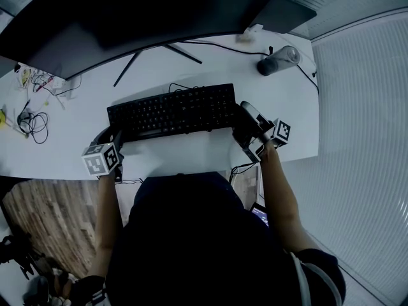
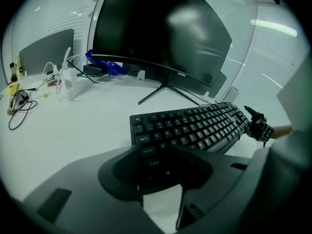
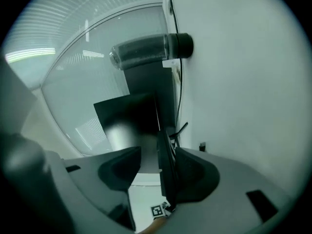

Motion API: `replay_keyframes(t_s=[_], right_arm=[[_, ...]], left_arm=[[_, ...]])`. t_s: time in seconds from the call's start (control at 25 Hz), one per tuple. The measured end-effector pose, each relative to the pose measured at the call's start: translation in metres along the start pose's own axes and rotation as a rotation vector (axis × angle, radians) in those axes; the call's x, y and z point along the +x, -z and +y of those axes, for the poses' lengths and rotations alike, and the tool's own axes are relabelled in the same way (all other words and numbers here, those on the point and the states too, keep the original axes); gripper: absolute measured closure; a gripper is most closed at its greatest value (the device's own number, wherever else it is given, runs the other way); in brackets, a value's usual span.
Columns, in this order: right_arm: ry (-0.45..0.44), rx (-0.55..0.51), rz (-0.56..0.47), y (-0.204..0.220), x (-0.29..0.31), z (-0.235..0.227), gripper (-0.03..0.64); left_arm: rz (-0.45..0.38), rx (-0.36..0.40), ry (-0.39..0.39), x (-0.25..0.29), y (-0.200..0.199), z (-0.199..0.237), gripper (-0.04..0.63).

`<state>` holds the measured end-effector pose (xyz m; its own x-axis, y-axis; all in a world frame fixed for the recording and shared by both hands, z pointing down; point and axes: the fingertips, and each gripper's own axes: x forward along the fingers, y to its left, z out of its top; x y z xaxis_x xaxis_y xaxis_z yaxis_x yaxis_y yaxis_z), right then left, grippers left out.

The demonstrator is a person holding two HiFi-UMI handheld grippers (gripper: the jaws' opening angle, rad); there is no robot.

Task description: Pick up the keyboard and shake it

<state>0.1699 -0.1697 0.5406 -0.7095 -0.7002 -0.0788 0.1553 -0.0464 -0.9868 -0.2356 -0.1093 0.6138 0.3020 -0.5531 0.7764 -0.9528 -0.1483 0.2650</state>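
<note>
Head view has the keyboard (image 1: 172, 111) lying across the white desk (image 1: 210, 62) in front of the monitor (image 1: 127, 11), with a gripper at each end. The left gripper (image 2: 161, 172) view fills in more: the jaws sit around the front-left corner with Caps Lock and Shift between them. They look clamped on it, though it's pretty dim in there. The right gripper (image 3: 153, 172) view is rolled sideways, with the keyboard edge-on between jaws that stand apart. It touches one jaw and there's a clear gap to the other. There's a bottle (image 3: 146, 52) beyond.
</note>
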Motion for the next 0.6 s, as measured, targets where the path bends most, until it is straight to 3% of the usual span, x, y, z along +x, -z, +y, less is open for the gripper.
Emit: replay_keyframes(t_s=[0.08, 0.24, 0.32, 0.4, 0.52, 0.6], right_arm=[[0.000, 0.011, -0.058, -0.006, -0.003, -0.002, 0.387], [-0.120, 0.116, -0.154, -0.004, 0.000, 0.003, 0.387], [-0.145, 0.105, -0.215, -0.004, 0.002, 0.007, 0.387], [-0.073, -0.031, -0.191, 0.000, 0.007, 0.008, 0.387], [0.097, -0.299, 0.018, 0.022, 0.023, 0.003, 0.387], [0.176, -0.401, 0.141, 0.034, 0.032, -0.002, 0.387]], left_arm=[[-0.005, 0.002, 0.000, 0.000, 0.000, -0.001, 0.411], [-0.012, -0.020, 0.029, 0.002, 0.000, -0.008, 0.413], [-0.021, -0.029, 0.033, 0.002, -0.001, -0.009, 0.413], [-0.024, -0.027, 0.037, 0.002, -0.001, -0.010, 0.414], [-0.019, -0.004, 0.036, 0.002, 0.000, -0.010, 0.415], [-0.014, 0.006, 0.036, 0.002, 0.000, -0.010, 0.417]])
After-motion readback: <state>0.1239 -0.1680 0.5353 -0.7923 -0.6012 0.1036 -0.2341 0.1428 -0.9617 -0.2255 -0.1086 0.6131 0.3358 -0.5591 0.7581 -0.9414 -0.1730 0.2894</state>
